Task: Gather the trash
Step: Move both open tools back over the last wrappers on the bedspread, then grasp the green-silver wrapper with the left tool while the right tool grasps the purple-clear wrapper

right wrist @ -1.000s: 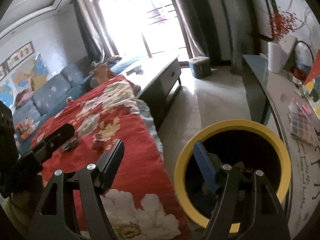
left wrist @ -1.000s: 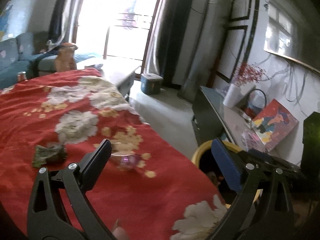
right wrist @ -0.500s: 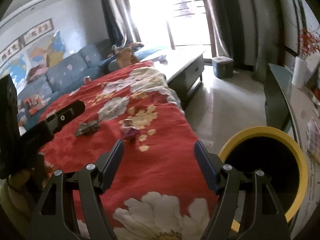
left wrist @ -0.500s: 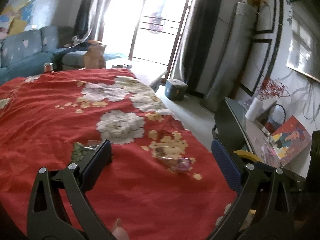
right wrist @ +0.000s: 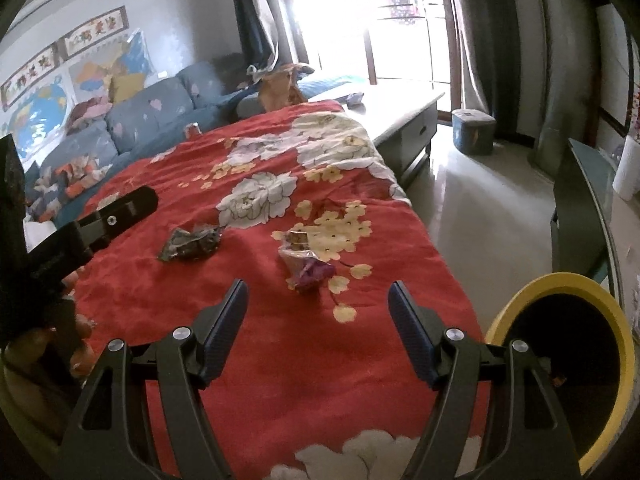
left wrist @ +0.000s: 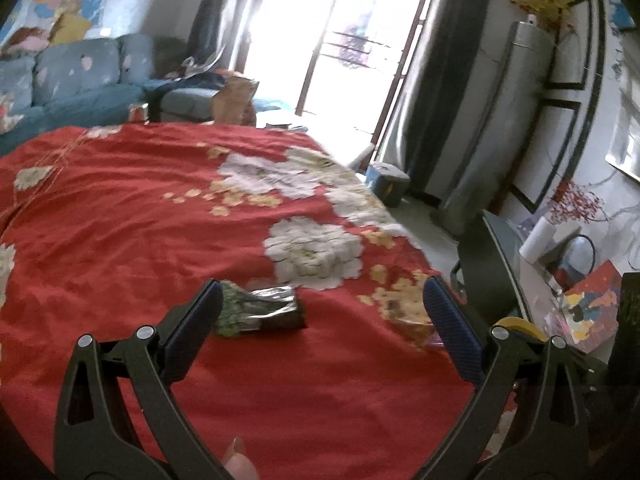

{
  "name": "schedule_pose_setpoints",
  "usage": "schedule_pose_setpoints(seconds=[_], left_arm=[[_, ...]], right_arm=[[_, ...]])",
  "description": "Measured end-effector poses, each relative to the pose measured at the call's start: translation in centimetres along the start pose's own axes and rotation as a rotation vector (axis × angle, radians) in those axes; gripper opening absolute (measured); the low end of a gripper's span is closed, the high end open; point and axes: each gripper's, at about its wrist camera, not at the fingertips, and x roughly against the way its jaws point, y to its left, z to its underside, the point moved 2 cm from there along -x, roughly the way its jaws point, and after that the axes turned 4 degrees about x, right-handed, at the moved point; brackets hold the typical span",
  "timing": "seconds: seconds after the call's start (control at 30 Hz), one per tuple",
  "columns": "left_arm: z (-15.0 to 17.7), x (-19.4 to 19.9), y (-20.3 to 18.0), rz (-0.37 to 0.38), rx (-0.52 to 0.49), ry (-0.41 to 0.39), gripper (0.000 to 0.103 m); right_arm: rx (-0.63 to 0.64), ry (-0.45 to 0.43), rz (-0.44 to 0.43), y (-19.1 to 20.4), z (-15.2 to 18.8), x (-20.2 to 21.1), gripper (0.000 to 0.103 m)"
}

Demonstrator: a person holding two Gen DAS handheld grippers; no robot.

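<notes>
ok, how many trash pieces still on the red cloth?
2. A dark crumpled wrapper lies toward the left; a clear and purple wrapper lies ahead of the right hand-held gripper. Nothing is gripped. More may be hidden below the frame.

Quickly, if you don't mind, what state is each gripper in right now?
Left gripper: open, holding nothing, jaws wide above the red cloth.
Right gripper: open, holding nothing.
</notes>
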Motion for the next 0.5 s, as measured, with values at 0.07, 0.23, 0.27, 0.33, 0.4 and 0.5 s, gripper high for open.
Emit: schedule_pose_setpoints(seconds=[0.07, 0.23, 0.27, 0.33, 0.4, 0.5], left_arm=[[0.0, -0.5, 1.0, -0.009, 0.022, 0.016, 0.092], [0.4, -1.6, 2.9, -0.007, 0.058, 0.059, 0.092], [0.5, -1.8, 3.2, -0.005, 0.062, 0.065, 0.092], [0.6, -2.3, 3.8, -0.007, 0.079, 0.078, 0.092], [0.7, -2.8, 4.4, -0.008, 0.100, 0.091, 0.092], [0.9, -3.6, 5.4, -0.009, 0.139, 0.109, 0.092]], right_arm=[[0.001, 0.016, -0.004, 0.1, -0.2, -1.1, 0.070], [-0.010, 0.053, -0.012, 0.1, -0.4, -3.2, 0.069], [-0.014, 0.058, -0.012, 0.1, -0.4, -3.5, 0.069], [-0.024, 0.070, -0.018, 0.0, -0.5, -4.2, 0.063], [-0.031, 0.081, -0.021, -0.2, -0.5, -5.1, 0.060], [-0.043, 0.097, -0.030, -0.4, -0.5, -5.9, 0.046]])
